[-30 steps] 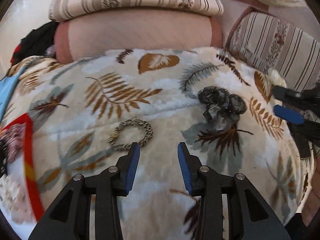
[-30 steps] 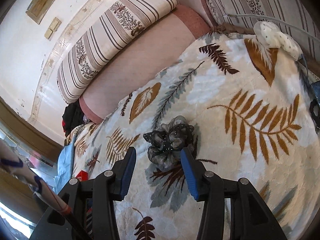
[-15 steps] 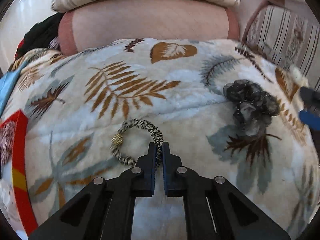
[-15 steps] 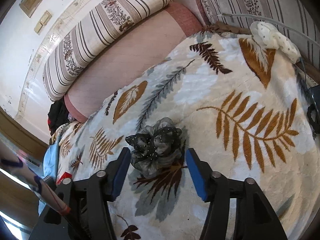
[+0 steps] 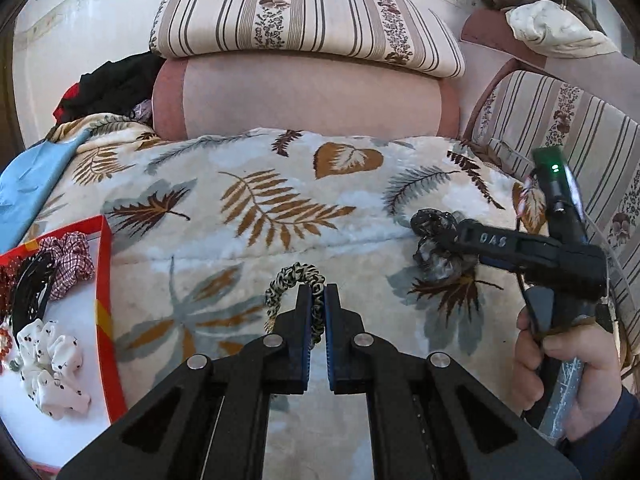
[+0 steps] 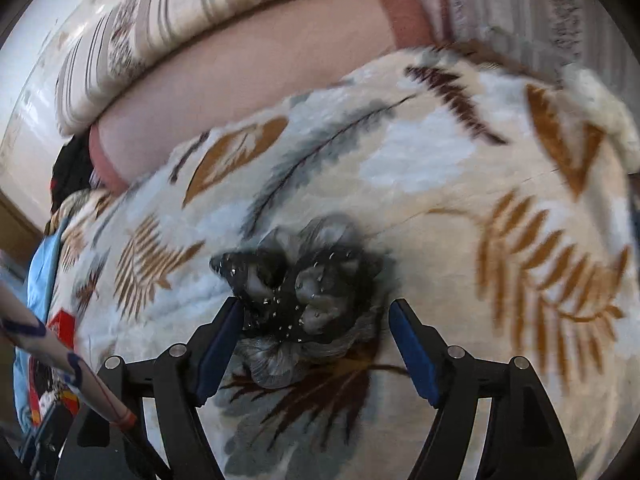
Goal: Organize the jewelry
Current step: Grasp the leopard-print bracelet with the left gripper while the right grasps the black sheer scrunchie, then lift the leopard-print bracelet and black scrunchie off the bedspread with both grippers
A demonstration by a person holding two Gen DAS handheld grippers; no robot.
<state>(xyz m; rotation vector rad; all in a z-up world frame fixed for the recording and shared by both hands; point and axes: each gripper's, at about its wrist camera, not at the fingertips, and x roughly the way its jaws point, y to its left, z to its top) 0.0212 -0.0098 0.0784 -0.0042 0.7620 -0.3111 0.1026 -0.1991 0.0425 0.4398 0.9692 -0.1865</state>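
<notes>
Braided bracelet [image 5: 298,280]: light, limp; your left gripper [image 5: 316,312] clamps its band; right gripper [image 6: 316,344] spread around soft scrunchie [image 6: 304,292].

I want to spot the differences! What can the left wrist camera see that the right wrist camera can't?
Only the left wrist view shows the left claw shut on the braided hair tie, the white scrunchie in the red tray, and a hand holding the other tool. Only the right wrist view shows the right claw open around the dark scrunchie, its jaws having just widened. Both show that scrunchie, the leaf blanket and the striped cushion.
</notes>
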